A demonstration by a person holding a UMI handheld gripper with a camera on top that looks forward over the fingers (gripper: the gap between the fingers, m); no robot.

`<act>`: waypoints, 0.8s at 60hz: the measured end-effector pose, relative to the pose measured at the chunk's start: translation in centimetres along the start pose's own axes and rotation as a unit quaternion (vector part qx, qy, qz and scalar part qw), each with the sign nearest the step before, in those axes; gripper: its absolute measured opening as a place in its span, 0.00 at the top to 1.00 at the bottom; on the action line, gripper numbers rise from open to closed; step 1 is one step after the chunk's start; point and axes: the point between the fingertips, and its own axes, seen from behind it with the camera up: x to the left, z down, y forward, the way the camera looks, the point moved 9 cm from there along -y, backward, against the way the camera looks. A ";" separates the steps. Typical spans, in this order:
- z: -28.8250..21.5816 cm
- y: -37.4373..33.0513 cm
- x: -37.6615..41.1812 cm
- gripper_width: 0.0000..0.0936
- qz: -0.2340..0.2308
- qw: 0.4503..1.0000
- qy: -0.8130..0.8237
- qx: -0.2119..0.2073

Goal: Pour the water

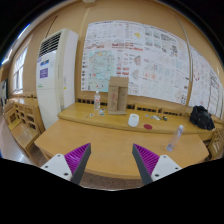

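My gripper [112,165] is open, its two purple-padded fingers [78,158] spread wide with nothing between them. It hovers over the near edge of a wooden table [110,150]. Far beyond the fingers, a clear water bottle [97,103] stands on the further table next to a brown cardboard box [118,95]. A white cup [133,120] sits to the right of the box on that same table. Another clear bottle [176,137] stands tilted-looking at the right side of the near table.
A black bag [201,117] lies on the far table's right end, with small red items [157,118] near the cup. Wooden chairs [22,122] stand at the left. A tall white air conditioner [52,68] and poster-covered wall [135,50] are behind.
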 end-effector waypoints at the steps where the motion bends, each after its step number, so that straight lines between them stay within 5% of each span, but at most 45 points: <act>1: -0.1 -0.5 -0.5 0.09 -0.001 1.000 0.001 0.003; 31: 13.4 9.8 -21.5 0.09 0.092 0.990 0.039 0.100; 48: 15.4 22.9 -39.6 0.09 0.141 0.986 0.060 0.061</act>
